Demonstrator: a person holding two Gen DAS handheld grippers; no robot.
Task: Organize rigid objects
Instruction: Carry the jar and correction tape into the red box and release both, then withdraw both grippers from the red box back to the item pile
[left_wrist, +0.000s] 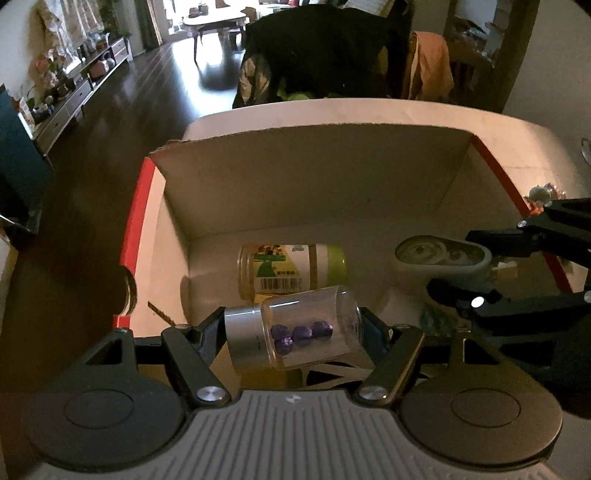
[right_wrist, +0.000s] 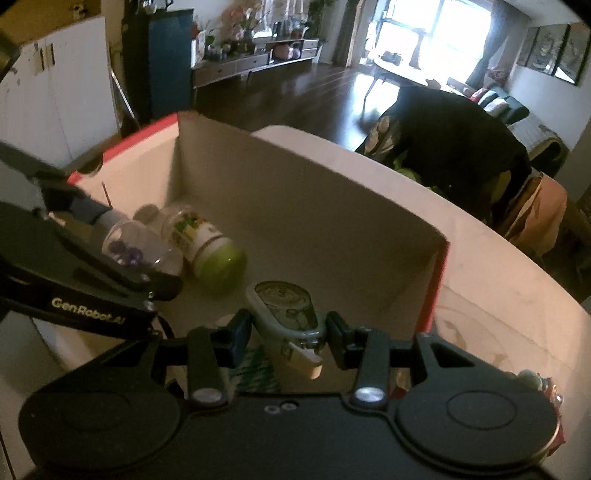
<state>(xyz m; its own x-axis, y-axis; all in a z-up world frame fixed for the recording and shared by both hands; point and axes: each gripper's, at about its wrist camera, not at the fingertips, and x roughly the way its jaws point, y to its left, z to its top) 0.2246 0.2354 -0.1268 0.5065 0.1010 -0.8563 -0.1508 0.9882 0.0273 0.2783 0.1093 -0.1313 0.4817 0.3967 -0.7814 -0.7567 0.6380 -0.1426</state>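
The left tongs (left_wrist: 293, 332) are clamped end to end on a clear jar (left_wrist: 295, 328) with a silver cap, held sideways with purple beads (left_wrist: 301, 334) loose inside; one pad bears on the cap, the other on the rounded glass base. The right tongs (right_wrist: 284, 332) are clamped across a flat grey-rimmed case (right_wrist: 286, 310) with a clear patterned lid, whose pale tab hangs toward six o'clock. Both loads hang inside an open cardboard box (left_wrist: 314, 177) with red-edged side walls, standing on a pale desk (left_wrist: 517, 147). In the left wrist view, a green-lidded labelled jar (left_wrist: 291, 271) lies on its side on the box floor just past the clear jar at twelve o'clock, and the case hangs at about two o'clock. The step in hand looks like setting both things down in the box. To do it well, I would lower the clear jar until it rests on the floor beside the green-lidded jar before easing the grip, since a round jar released high will roll; the case wants the bare floor toward the right wall, laid flat. Whether either load already touches the floor is hidden. The box floor under both tongs is hidden, and a green-patterned item beneath the right tongs is too blurred to name.
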